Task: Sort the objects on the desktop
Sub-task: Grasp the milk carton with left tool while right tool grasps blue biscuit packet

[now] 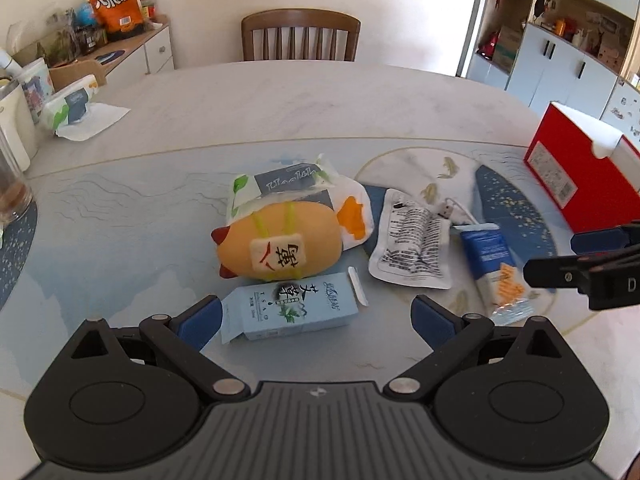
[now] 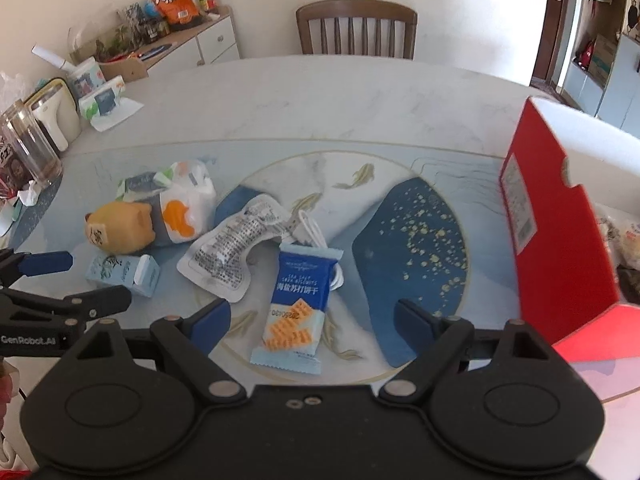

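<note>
On the patterned table mat lie a light blue carton (image 1: 290, 306), a yellow plush toy (image 1: 280, 242), a tissue pack (image 1: 288, 184), a white foil pouch (image 1: 412, 240), a white USB cable (image 1: 452, 210) and a blue cracker packet (image 1: 494, 264). My left gripper (image 1: 316, 316) hangs open over the carton, which lies between its blue pads. My right gripper (image 2: 312, 320) stands open above the cracker packet (image 2: 298, 300), nothing pinched. The left gripper shows at the right view's left edge (image 2: 60, 280), the right one at the left view's right edge (image 1: 560, 256).
A red open box (image 2: 560, 240) stands at the mat's right side. A wooden chair (image 1: 300, 36) sits behind the table. At the far left stand a glass jar (image 2: 28, 144), a white appliance (image 2: 56, 116) and another tissue pack (image 1: 72, 108). A sideboard with snack bags (image 1: 116, 0) lines the wall.
</note>
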